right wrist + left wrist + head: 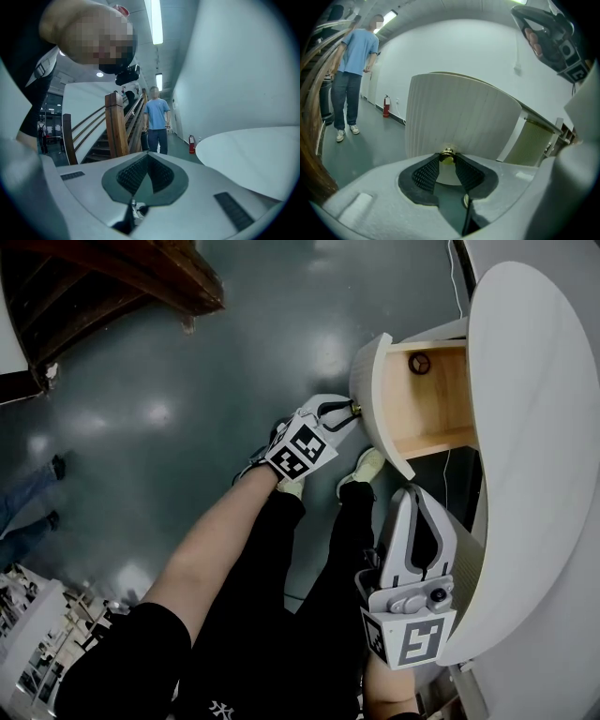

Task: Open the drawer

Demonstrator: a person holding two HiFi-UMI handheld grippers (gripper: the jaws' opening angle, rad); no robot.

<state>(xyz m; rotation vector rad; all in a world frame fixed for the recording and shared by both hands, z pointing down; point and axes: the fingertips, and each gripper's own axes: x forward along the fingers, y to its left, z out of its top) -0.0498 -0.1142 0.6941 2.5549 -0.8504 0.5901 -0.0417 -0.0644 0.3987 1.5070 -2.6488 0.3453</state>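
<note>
task thing: the drawer point(433, 411) sits in the upper right of the head view. it is drawn out of the white cabinet, and its pale wooden inside is open to sight under the cabinet top point(534, 437).
drawer front: a curved, ribbed white panel point(459, 112) fills the middle of the left gripper view. its small brass knob point(448, 153) is at the panel's lower edge.
left gripper: the left gripper point(448, 157) is pinched on the knob, with both ribbed pads pressed on it from either side. in the head view it reaches in from the centre toward the drawer front.
right gripper: the right gripper point(146, 156) has its jaws pressed together with nothing between them. it is at the lower right of the head view, beside the cabinet, and touches nothing.
inside the drawer: a small dark ring point(419, 363) lies near the back corner. what it is cannot be told.
surroundings: a person in a blue shirt point(157, 117) stands by a wooden staircase point(117, 129), well apart from the work.
step in hand: judged to be the pull itself, and well along, since much of the inside already shows.
next move: likely a steady pull straight along the drawer's line, with the pinch kept firm so the small knob does not slip. once the drawer is far enough out, the jaws should spread to let go.
</note>
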